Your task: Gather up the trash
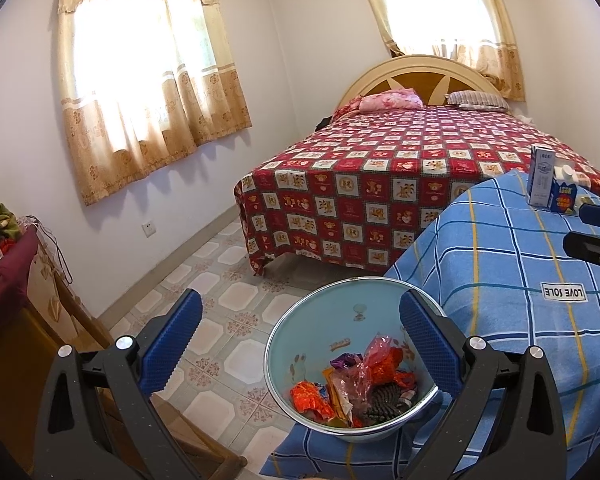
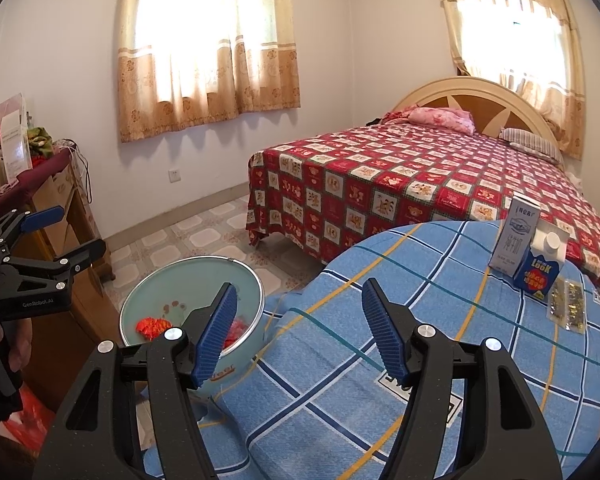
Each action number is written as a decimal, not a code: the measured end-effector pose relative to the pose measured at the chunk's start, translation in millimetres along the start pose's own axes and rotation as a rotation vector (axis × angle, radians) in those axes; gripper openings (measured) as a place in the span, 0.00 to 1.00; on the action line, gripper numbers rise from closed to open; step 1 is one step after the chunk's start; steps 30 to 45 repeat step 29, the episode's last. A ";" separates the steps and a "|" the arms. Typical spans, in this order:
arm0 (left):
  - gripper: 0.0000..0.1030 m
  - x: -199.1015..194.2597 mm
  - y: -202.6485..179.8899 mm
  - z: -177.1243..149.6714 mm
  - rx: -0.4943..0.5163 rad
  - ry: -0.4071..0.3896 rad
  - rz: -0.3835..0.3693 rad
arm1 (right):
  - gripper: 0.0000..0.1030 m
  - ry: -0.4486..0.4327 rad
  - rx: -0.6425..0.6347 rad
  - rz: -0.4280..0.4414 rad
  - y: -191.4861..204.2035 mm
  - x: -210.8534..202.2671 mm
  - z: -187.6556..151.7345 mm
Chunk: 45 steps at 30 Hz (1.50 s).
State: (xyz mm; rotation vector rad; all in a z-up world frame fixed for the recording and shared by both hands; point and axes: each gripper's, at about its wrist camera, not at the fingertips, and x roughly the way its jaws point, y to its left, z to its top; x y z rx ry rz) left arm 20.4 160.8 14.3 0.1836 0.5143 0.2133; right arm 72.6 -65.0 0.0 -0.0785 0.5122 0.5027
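Left tongs (image 1: 300,344) are spread above the bin (image 1: 380,292), revealing wrappers (image 1: 356,388) inside. Right tongs (image 2: 300,332) are spread over the blue-checked worktop (image 2: 440,312). Only the right view shows the foil packet (image 2: 566,308) beside two cartons (image 2: 528,252).
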 end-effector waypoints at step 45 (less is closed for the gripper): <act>0.94 8.8 -5.6 -4.4 -0.001 0.039 -0.024 | 0.65 0.014 0.000 -0.004 1.0 2.2 -7.5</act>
